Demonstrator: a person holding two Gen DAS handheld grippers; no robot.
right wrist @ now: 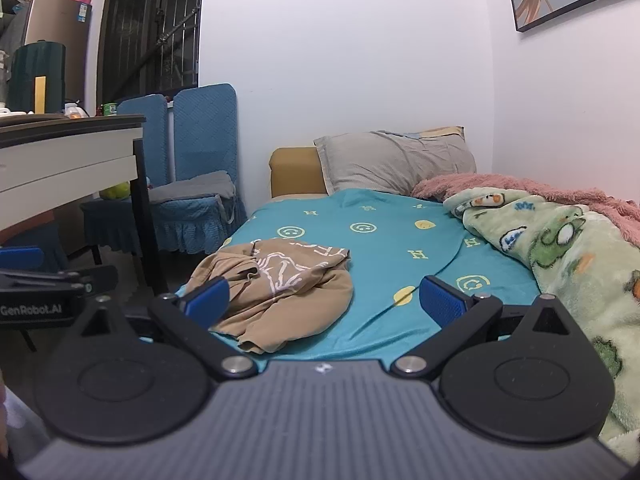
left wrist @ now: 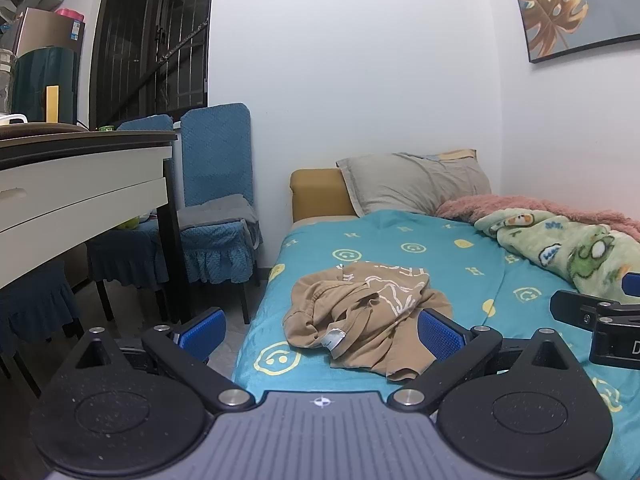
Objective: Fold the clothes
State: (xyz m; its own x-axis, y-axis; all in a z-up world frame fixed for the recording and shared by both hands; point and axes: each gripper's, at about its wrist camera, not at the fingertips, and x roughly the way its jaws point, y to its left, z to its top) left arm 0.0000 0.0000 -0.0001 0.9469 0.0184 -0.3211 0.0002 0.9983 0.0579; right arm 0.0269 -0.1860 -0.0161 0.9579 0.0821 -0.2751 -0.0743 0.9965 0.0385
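My left hand-held gripper (left wrist: 320,330) sits low in the frame with its blue pads spread wide apart and nothing between them. My right hand-held gripper (right wrist: 324,298) is the same — jaws apart, empty. Each shows at the edge of the other's view, so the two are side by side at the near end of the bed (left wrist: 400,240).

The tan shirt (left wrist: 368,316) lies in a crumpled heap on the teal sheet, centre of the left wrist view and left of centre in the right wrist view. It is bunched, with a white label turned up near its front edge and a white print showing on the upper folds. It is not lying folded.

What I judge could go wrong from here:

- The heap has several layers overlapping. If I clamp into the middle I could pinch two layers at once, and the shirt would lift as a lump instead of opening out.
- The sheet under it is loose and wrinkled — a low pinch could catch the sheet along with the shirt.
- The shirt sits close to the bed's left edge, so a pull towards that side could drag it off onto the floor.
- The green blanket (right wrist: 560,248) crowds the right of the frame, leaving less flat room for spreading.
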